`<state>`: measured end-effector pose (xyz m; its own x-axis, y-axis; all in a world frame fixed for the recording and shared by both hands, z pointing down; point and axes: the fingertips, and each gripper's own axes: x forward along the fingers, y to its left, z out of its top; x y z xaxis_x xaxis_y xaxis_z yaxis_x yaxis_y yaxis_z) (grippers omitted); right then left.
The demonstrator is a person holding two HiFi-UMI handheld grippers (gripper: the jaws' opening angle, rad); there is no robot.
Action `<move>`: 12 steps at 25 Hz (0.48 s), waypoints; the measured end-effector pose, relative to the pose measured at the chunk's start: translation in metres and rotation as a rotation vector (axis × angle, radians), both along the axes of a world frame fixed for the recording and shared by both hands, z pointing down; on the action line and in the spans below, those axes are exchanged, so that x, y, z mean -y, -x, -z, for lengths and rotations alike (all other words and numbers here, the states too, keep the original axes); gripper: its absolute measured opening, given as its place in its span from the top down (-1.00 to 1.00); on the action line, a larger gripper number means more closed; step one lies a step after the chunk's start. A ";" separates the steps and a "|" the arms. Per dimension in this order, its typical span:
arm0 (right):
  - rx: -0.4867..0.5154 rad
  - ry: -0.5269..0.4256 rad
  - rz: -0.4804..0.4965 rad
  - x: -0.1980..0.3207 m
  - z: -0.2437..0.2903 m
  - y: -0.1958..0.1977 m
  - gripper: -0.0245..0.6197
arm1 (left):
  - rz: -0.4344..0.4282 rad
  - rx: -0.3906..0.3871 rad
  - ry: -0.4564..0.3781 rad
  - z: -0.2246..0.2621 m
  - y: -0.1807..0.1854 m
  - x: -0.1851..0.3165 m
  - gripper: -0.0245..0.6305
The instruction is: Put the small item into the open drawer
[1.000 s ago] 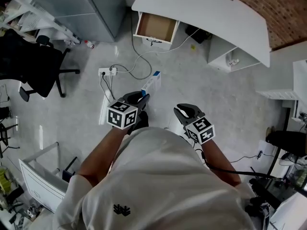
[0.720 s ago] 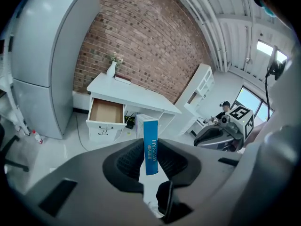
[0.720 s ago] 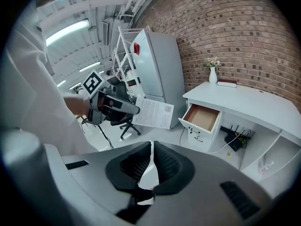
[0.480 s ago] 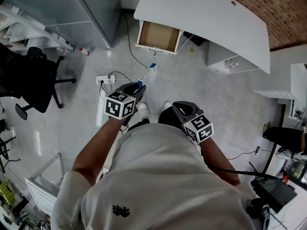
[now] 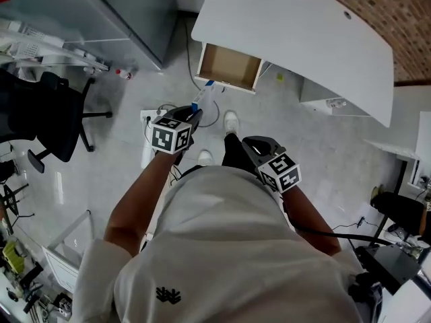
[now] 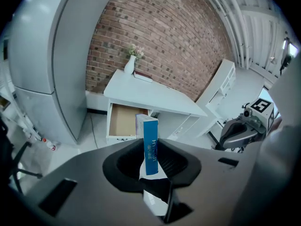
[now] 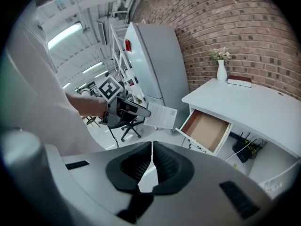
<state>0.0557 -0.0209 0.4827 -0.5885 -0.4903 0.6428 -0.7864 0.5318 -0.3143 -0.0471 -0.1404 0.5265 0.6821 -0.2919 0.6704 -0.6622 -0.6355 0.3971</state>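
Observation:
A white desk (image 5: 303, 29) has an open drawer (image 5: 230, 67) with a bare brown bottom. My left gripper (image 5: 195, 115) is shut on a slim blue and white box (image 5: 203, 97), held above the floor a short way before the drawer. In the left gripper view the box (image 6: 150, 135) stands upright between the pads, with the drawer (image 6: 123, 121) straight behind it. My right gripper (image 5: 251, 145) hangs beside it at the right, jaws shut and empty. The right gripper view shows its pads (image 7: 141, 166) pressed together and the drawer (image 7: 204, 130) ahead to the right.
A grey cabinet (image 5: 114, 12) stands left of the desk. A black office chair (image 5: 47, 116) is at the left. A power strip with cables (image 5: 151, 115) lies on the floor under my left hand. A vase of flowers (image 6: 130, 65) sits on the desk.
The person has walked toward the desk, so the open drawer is nearer to both grippers. The left gripper has kept its hold on the box and the right has stayed shut.

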 end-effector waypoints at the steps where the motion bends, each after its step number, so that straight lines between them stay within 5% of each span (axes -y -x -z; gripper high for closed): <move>1: 0.001 0.003 0.018 0.019 -0.001 -0.007 0.81 | 0.008 0.014 0.006 -0.006 -0.006 0.018 0.64; 6: 0.006 0.022 0.063 0.103 -0.013 -0.043 0.81 | 0.018 0.096 0.025 -0.050 -0.036 0.103 0.64; 12: 0.005 0.114 0.096 0.143 -0.054 -0.086 0.81 | 0.037 0.163 0.057 -0.116 -0.072 0.178 0.64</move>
<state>0.1420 -0.1636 0.5366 -0.6326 -0.3560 0.6879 -0.7319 0.5652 -0.3806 0.0252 -0.3186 0.6427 0.5522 -0.2731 0.7877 -0.7433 -0.5892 0.3168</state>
